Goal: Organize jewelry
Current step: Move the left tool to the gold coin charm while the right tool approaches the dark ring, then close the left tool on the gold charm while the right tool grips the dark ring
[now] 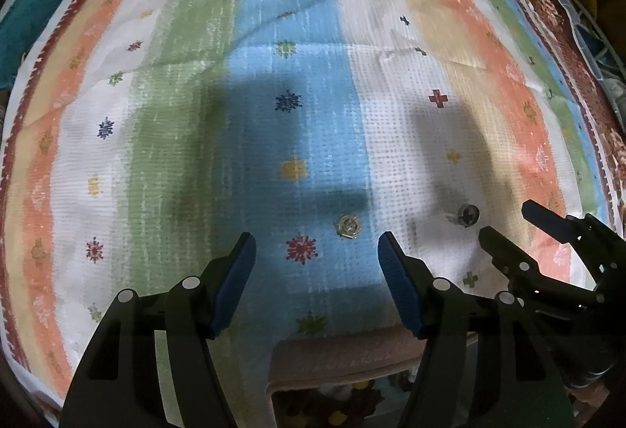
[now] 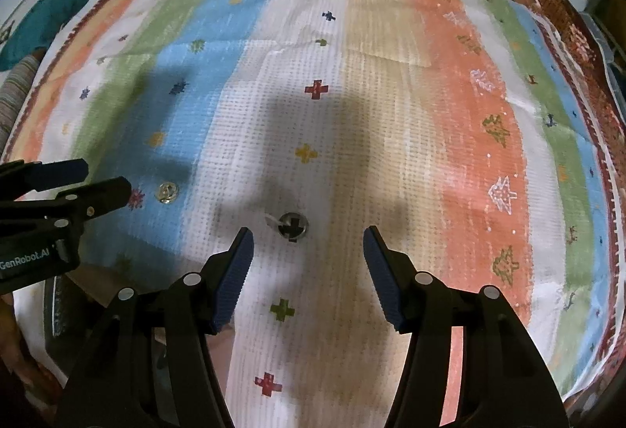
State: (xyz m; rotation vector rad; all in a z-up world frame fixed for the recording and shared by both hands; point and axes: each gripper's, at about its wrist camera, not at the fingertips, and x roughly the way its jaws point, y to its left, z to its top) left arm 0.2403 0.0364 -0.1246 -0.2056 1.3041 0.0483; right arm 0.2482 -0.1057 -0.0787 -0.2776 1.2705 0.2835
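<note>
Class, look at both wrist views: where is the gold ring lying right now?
The gold ring lies on the cloth's blue stripe, just ahead of the left gripper, left of the dark ring.

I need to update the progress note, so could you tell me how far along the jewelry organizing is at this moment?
Nothing looks sorted yet. The gold piece lies loose on the blue stripe and the dark round piece on the white stripe of the striped cloth. In hand: nothing; the left gripper and right gripper are open above them, each lined up near one piece. Left: picking both up and putting them away.
</note>
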